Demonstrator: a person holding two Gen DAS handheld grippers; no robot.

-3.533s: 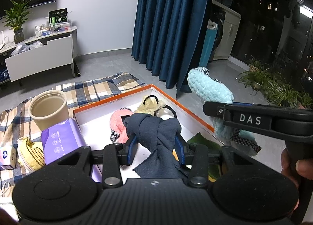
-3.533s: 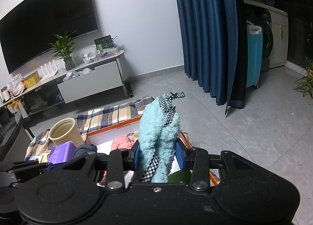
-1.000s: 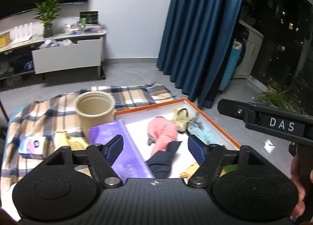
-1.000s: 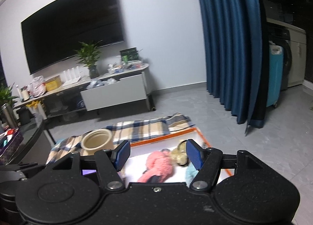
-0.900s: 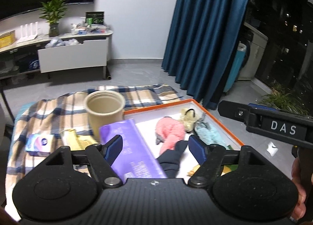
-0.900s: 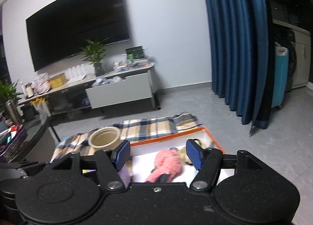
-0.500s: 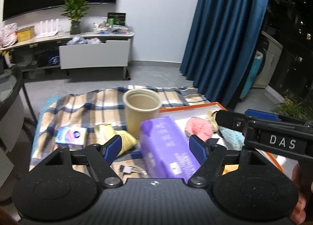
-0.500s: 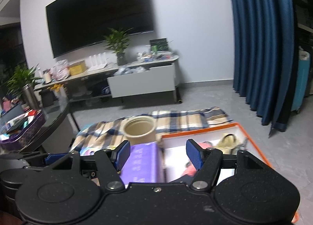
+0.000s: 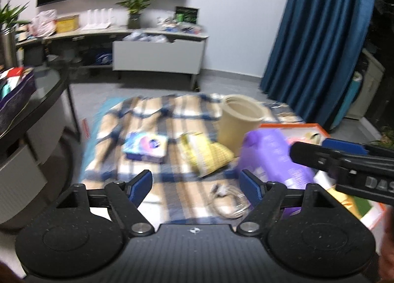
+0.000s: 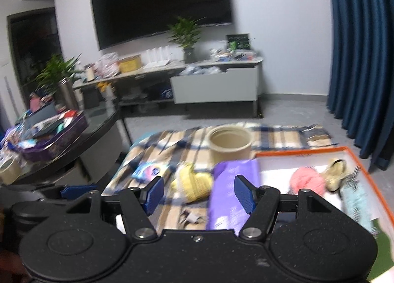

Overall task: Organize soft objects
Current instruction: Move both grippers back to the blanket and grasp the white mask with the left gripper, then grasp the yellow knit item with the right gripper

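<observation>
Plaid blanket [image 9: 157, 115] covers the floor, blurred in both views. 2 empty grippers, left gripper [image 9: 195, 184] and right gripper [image 10: 198, 195], hang above it with jaws wide. Yellow knit piece [image 10: 194, 182] lies on the blanket beside the purple pack [image 10: 234, 191]. Orange-rimmed box [image 10: 364, 167] is cut off at right, holding a pink fluffy item [image 10: 306, 180] and a pale blue one [image 10: 355, 199]; its near corner is hidden

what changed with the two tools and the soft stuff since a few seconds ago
Both tools let go: the left tool dropped the dark cloth and the right tool the light blue plush into the orange-rimmed box. Both now stand open, swung left toward the yellow plush. The beige cup and purple pack stayed put.
</observation>
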